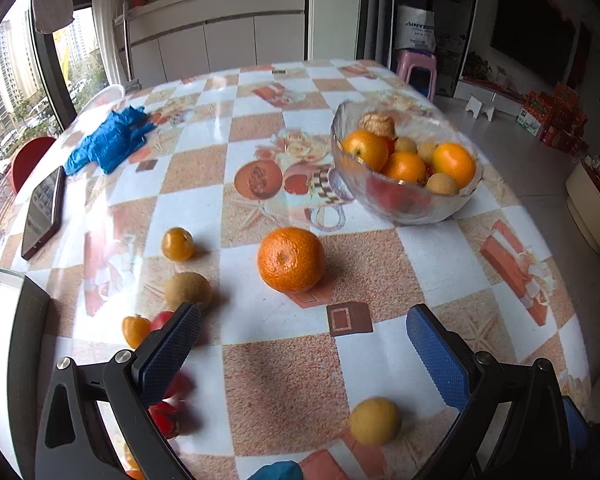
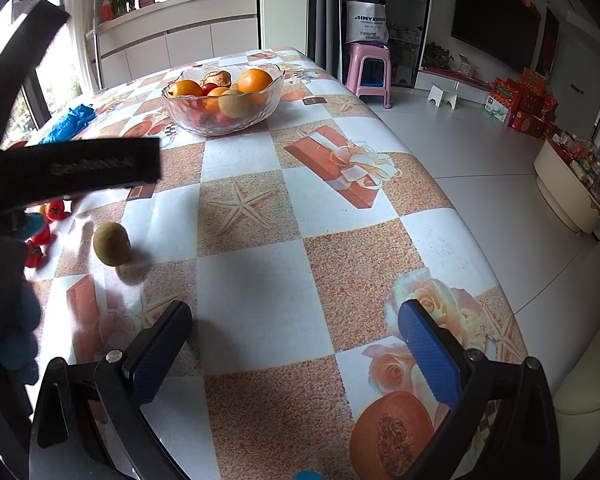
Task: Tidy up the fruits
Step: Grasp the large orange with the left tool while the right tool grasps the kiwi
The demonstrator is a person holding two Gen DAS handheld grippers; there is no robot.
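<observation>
A glass bowl (image 1: 404, 208) holding oranges and small brown fruits stands at the right of the table; the right wrist view has the same bowl (image 2: 220, 120) far ahead. A large orange (image 1: 291, 259) lies on the cloth ahead of my left gripper (image 1: 304, 336), which is open and empty. Loose fruits lie around it: a small orange one (image 1: 177, 243), a brown one (image 1: 188, 290), a yellow one (image 1: 374, 421) between the fingers' bases, red ones (image 1: 168, 416) behind the left finger. My right gripper (image 2: 294, 326) is open over bare cloth. A brown fruit (image 2: 112, 244) lies to its left.
A blue cloth (image 1: 108, 144) and a dark phone (image 1: 44, 212) lie at the table's left. The other gripper's black frame (image 2: 68, 168) crosses the right wrist view's left side. A pink stool (image 2: 368, 72) stands beyond the table's far right edge.
</observation>
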